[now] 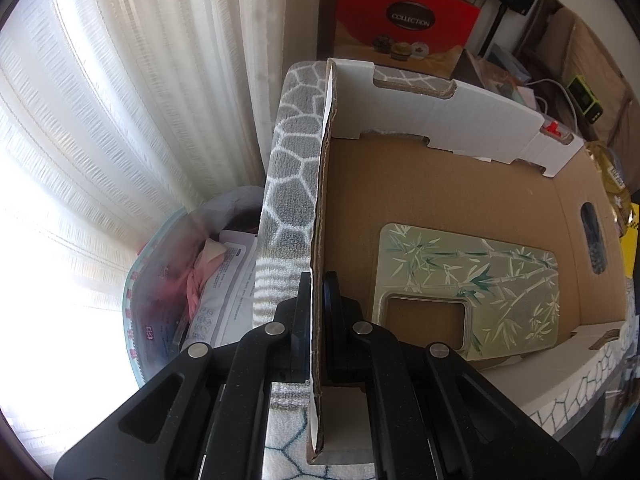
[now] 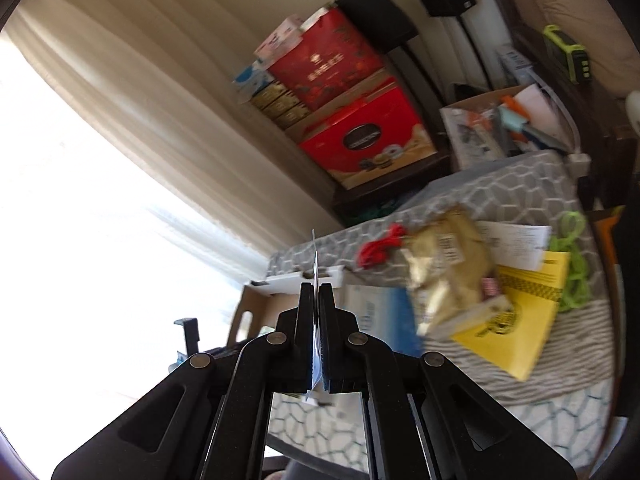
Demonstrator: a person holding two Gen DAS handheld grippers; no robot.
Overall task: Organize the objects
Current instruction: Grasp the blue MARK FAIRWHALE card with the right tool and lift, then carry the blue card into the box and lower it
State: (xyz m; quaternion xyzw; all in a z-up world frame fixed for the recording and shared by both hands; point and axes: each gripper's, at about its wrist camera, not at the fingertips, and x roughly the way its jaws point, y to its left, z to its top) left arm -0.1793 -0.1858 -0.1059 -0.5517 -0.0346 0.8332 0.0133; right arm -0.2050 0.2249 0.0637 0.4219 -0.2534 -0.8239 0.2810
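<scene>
My left gripper (image 1: 318, 280) is shut on the left wall of an open cardboard box (image 1: 460, 184), which stands on a grey patterned surface (image 1: 288, 160). A green board with a bamboo print (image 1: 480, 280) lies flat on the box floor. My right gripper (image 2: 316, 292) is shut on a thin flat sheet (image 2: 316, 264), seen edge-on, held above the box's corner (image 2: 256, 292). On the surface to the right lie a gold bag (image 2: 448, 268), a red cord (image 2: 380, 248), a yellow booklet (image 2: 520, 320), a white paper (image 2: 516, 244), a blue-white packet (image 2: 380, 316) and a green cord (image 2: 572, 264).
Curtains (image 1: 120, 120) hang at the left. A clear bag with papers and pink fabric (image 1: 192, 292) sits beside the surface. Red gift boxes (image 2: 360, 128) are stacked at the back, next to black speakers (image 2: 376, 12) and a carton of small items (image 2: 500, 128).
</scene>
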